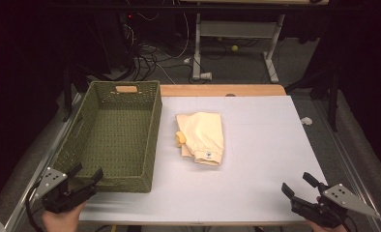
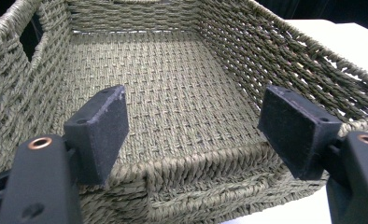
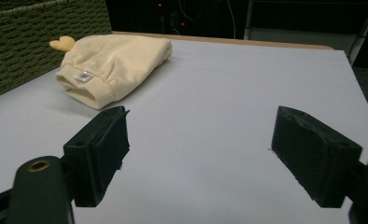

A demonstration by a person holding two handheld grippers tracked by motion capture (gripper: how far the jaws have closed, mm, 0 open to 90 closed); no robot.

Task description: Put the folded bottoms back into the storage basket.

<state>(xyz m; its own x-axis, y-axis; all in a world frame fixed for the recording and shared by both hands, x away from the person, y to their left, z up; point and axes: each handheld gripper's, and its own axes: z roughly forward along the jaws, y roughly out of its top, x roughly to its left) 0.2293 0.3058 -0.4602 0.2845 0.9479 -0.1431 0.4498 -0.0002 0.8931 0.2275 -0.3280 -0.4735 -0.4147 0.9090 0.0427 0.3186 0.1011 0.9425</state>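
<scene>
Dim room, cables on the floor beyond a white table (image 1: 256,164). Just ahead of the left gripper (image 1: 84,180): green woven basket (image 1: 109,137), nothing inside. Well ahead and to the left of the right gripper (image 1: 299,186): folded cream garment (image 1: 201,136), flat on the table just beside the basket's wall, small yellow tab (image 3: 63,43) at its edge. Both grippers' 2 jaws spread wide, gripping nothing.
</scene>
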